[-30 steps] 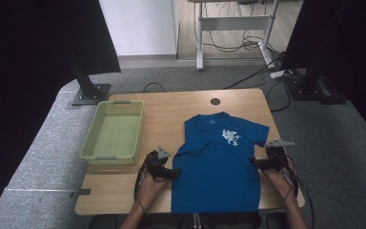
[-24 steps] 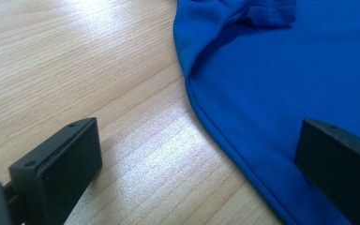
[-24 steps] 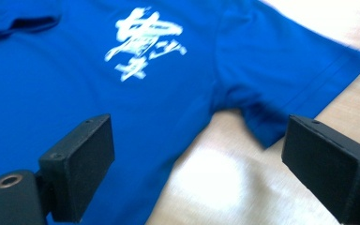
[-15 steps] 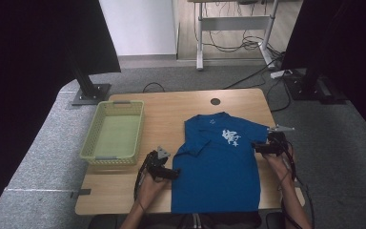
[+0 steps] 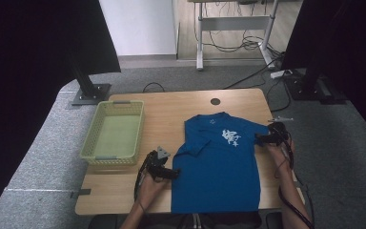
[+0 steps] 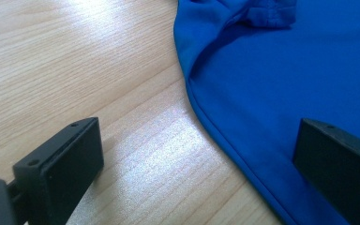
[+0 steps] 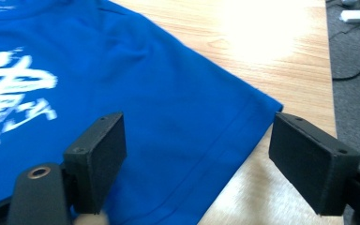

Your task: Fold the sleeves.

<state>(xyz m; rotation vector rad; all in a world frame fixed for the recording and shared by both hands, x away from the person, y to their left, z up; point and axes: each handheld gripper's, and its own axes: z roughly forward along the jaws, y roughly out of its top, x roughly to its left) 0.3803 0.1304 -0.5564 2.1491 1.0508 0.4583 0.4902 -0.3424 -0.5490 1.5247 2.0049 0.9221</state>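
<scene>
A blue T-shirt point(image 5: 219, 162) with a white chest print lies flat on the wooden table point(image 5: 171, 109), collar away from me. My left gripper point(image 5: 174, 173) rests at the shirt's left side seam, below the folded-in left sleeve, jaws open; in the left gripper view the shirt's edge point(image 6: 225, 136) runs between them. My right gripper point(image 5: 259, 139) hovers open at the right sleeve; in the right gripper view the sleeve hem point(image 7: 234, 136) lies between the wide-apart jaws.
A pale green plastic basket point(image 5: 116, 133) stands at the table's left side. A round cable hole point(image 5: 215, 101) sits near the far edge. Bare wood lies between basket and shirt. Grey carpet and black stands surround the table.
My right gripper has moved away from me along the shirt's right edge, from the side seam up to the right sleeve. The left gripper has stayed put.
</scene>
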